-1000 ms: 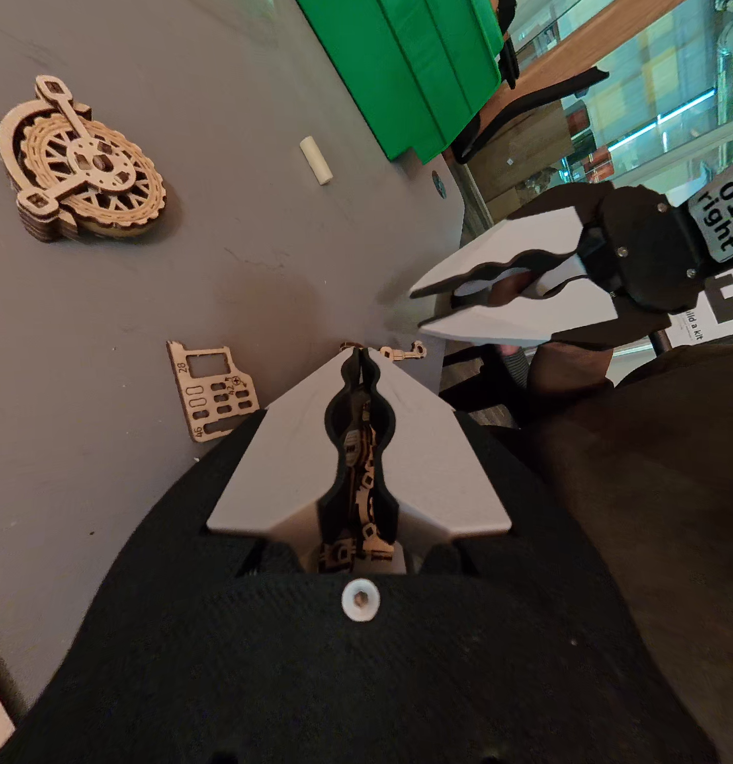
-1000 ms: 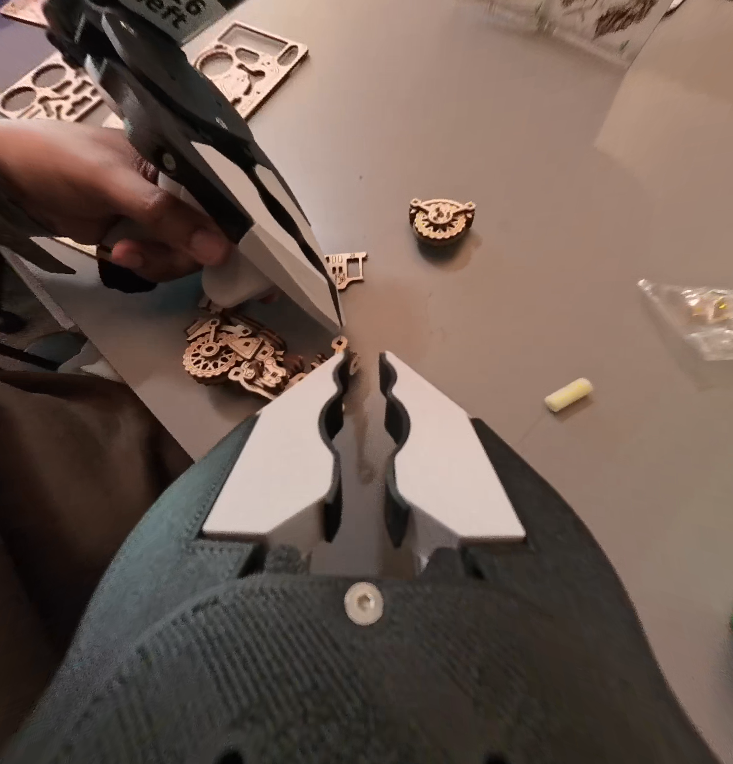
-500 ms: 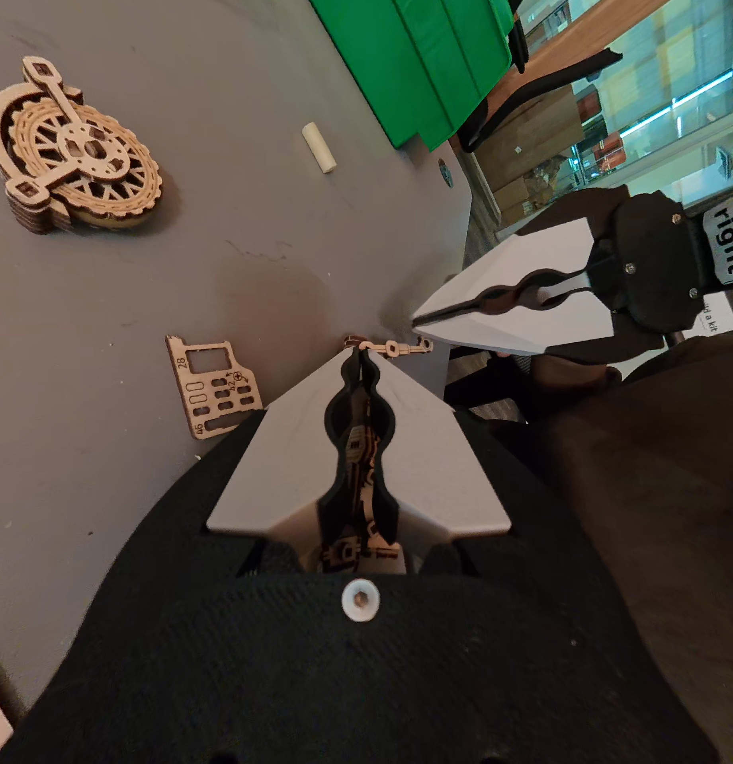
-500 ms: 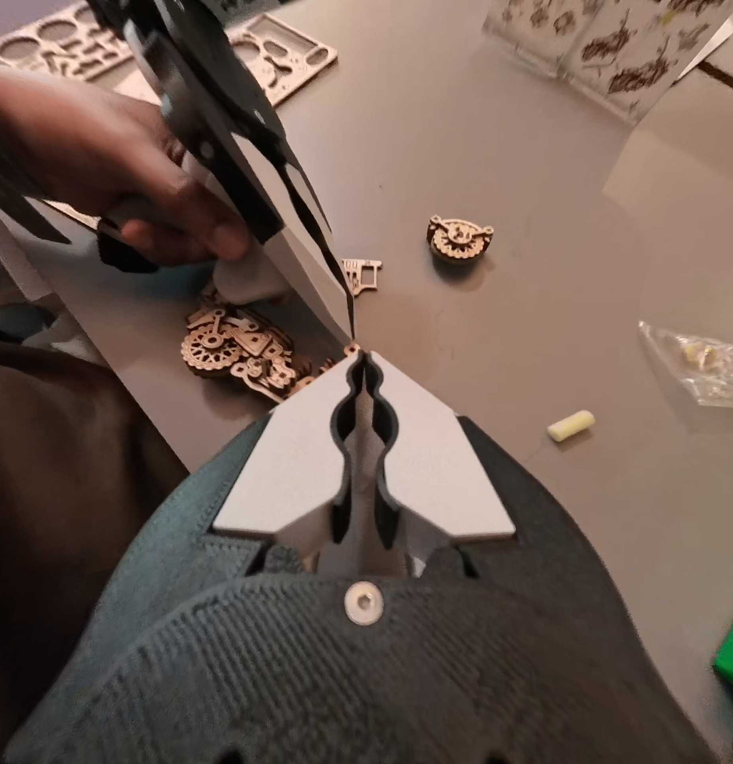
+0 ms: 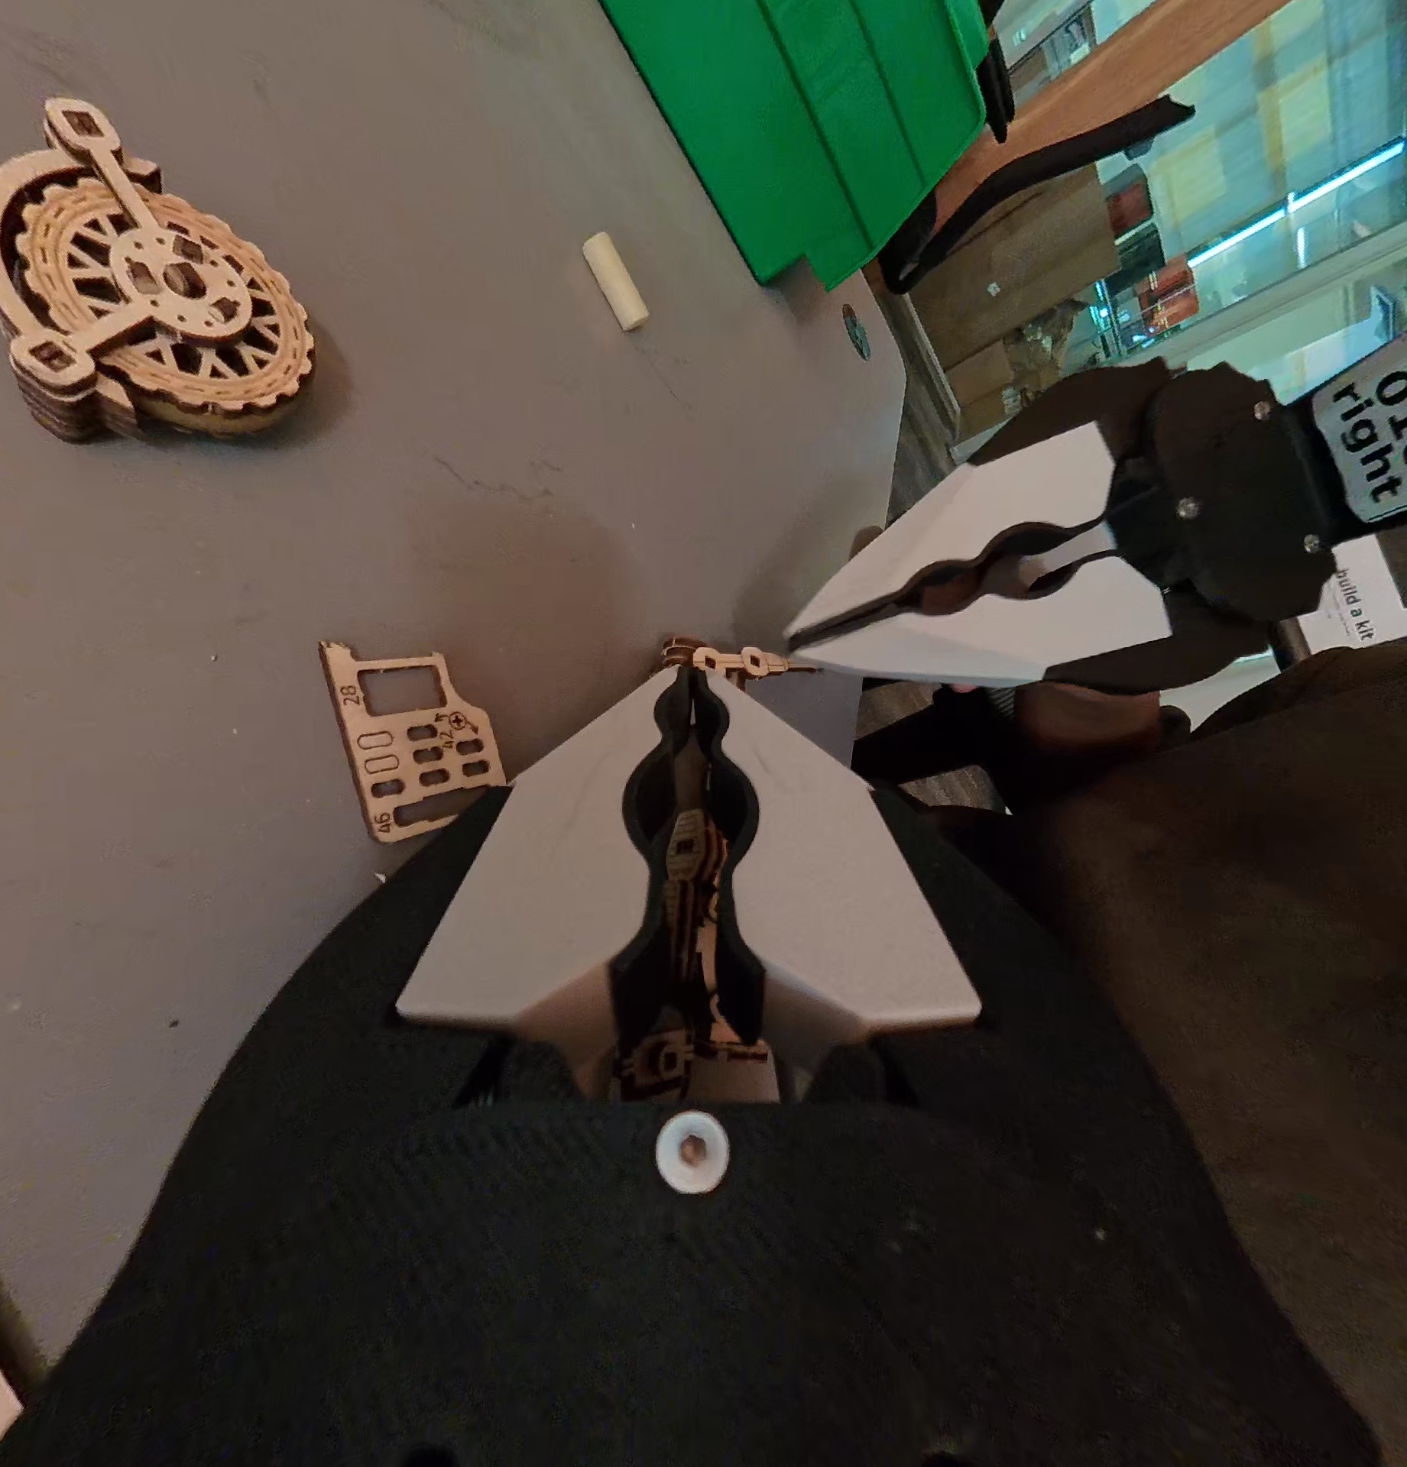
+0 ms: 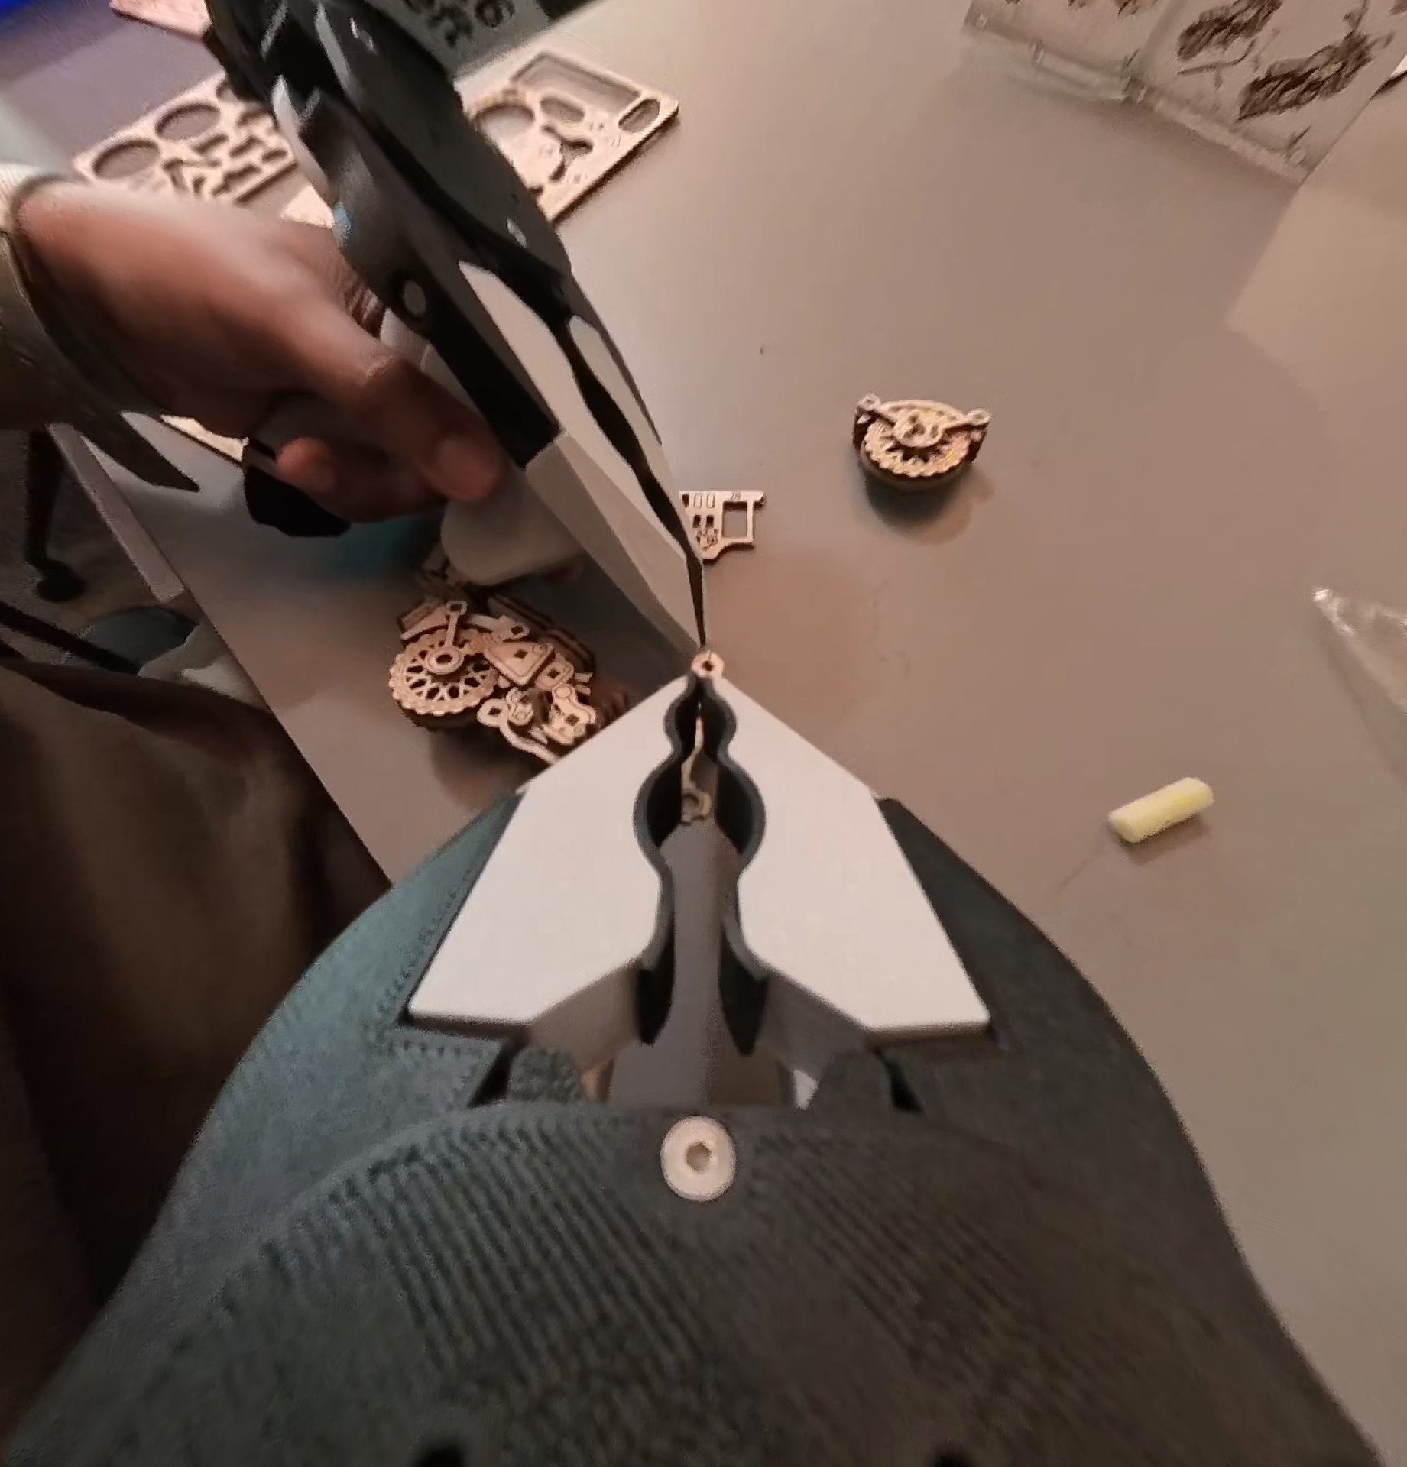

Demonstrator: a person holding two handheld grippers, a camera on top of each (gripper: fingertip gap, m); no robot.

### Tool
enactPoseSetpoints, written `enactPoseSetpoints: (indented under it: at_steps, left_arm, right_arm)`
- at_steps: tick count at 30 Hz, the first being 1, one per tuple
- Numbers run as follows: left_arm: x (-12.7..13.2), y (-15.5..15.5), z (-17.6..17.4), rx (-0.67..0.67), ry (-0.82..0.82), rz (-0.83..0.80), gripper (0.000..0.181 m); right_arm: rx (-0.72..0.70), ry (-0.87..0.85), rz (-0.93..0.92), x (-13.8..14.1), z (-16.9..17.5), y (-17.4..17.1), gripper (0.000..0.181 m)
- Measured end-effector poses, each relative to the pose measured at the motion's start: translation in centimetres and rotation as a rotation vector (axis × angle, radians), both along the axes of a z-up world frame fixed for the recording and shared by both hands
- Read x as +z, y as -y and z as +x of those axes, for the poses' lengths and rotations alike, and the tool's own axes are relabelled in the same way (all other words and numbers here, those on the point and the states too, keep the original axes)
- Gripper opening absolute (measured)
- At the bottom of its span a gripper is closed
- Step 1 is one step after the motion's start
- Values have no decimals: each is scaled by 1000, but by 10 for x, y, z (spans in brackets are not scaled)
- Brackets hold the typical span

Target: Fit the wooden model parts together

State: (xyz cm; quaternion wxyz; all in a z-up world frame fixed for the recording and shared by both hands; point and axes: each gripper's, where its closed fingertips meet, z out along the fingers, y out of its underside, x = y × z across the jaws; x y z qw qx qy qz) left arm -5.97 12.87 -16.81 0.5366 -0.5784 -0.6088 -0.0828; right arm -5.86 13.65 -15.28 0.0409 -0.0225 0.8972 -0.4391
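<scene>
Grey table, black office chair beyond its edge, lit glass windows behind.

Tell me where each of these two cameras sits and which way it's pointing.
Left wrist view: sits on the left gripper, looks along its fingers across the grey table; the right gripper enters from the right.
Right wrist view: sits on the right gripper, faces the left gripper and the hand holding it.
Shared: the small wooden link both grip, gear assembly, pale cylinder.

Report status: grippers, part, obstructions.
Left gripper shut on flat wooden piece. Right gripper shut on small wooden link, meeting at left's tip. Nothing between them.
</scene>
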Motion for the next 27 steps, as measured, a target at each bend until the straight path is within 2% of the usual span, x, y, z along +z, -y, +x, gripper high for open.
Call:
enactPoseSetpoints:
  at_steps: [2,10,19,27]
  left_arm:
    - [0,0,0,0,1,-1,0]
    - [0,0,0,-2,3,2,0]
    - [1,-1,0,-3,2,8,0]
    - [1,0,0,1,2,10,0]
  right_arm:
    - [10,0,46,-10,2,-2,0]
    - [-20,-20,-29,8,-6,-1,0]
    - [6,-30,41,-11,0,0,0]
    - [-23,-29,-36,9,-6,2,0]
